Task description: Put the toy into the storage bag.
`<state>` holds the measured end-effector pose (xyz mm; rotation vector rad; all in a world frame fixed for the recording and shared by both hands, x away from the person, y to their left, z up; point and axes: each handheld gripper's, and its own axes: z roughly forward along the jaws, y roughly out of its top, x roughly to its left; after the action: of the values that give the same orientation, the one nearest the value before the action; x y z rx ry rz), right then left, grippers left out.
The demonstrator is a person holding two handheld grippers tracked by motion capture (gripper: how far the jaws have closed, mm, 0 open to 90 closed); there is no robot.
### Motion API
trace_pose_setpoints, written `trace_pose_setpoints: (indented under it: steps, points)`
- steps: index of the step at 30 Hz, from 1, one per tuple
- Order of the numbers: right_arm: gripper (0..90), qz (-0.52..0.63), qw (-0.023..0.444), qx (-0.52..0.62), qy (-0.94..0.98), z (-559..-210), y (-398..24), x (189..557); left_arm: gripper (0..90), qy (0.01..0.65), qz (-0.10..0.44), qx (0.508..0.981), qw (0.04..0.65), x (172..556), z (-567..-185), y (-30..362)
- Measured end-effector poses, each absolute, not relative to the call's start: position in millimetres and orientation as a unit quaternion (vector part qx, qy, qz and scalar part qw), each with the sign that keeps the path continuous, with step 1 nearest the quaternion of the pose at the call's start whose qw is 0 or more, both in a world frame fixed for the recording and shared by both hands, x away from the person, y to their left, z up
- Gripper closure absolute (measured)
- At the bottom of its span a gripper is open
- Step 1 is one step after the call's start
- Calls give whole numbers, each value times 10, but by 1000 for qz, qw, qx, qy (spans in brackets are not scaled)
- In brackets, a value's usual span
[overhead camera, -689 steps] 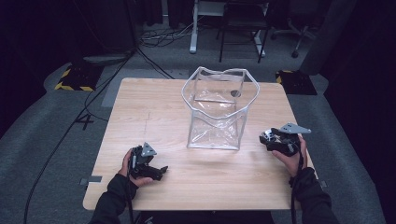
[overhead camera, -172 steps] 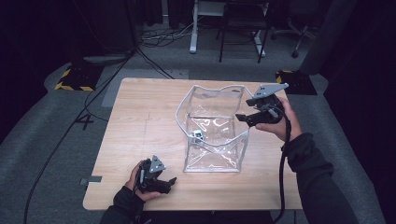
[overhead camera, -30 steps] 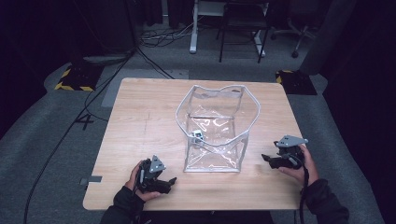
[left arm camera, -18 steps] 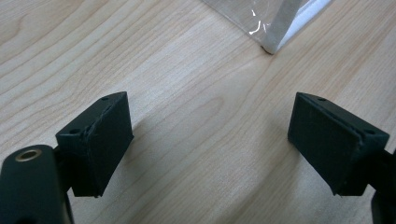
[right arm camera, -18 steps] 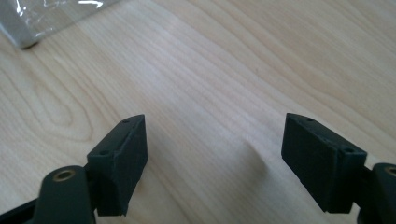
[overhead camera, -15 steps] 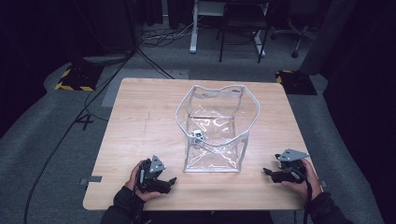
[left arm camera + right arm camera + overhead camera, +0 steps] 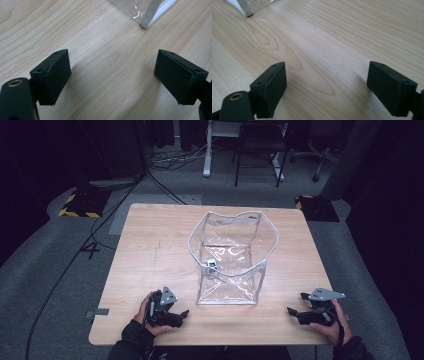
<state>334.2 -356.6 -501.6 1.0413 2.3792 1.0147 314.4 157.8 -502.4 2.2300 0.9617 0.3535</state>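
Note:
A clear plastic bag [image 7: 231, 257] with a white rim stands open and upright in the middle of the wooden table [image 7: 150, 245]. A small pale object [image 7: 210, 265] lies inside it near the left wall. My left gripper [image 7: 183, 313] rests at the front left, pointing right towards the bag, open over bare wood [image 7: 112, 75]. The bag's lower corner [image 7: 147, 20] shows just ahead of it. My right gripper [image 7: 294, 312] sits at the front right, pointing left. Its jaws have just been opening and nothing is between them [image 7: 327, 80]. The bag's other front corner [image 7: 244, 8] is ahead of it.
The table's front edge [image 7: 210, 343] runs just behind both hands. Beyond the far edge, on the grey floor, are desk legs [image 7: 206, 150], a chair [image 7: 257, 150], cables [image 7: 160, 185] and two yellow-and-black striped pads [image 7: 80, 205].
My right hand has drawn back and down towards the front right corner of the table, away from the bag. The left hand and the bag have stayed where they were.

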Motion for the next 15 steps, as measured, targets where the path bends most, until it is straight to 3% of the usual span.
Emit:
trace_pose_setpoints:
  steps: [15]
  points:
    - [161,370,169,370,835,-5037,-3614,3342,141,375,131,852,340,3133,-5030,1572]
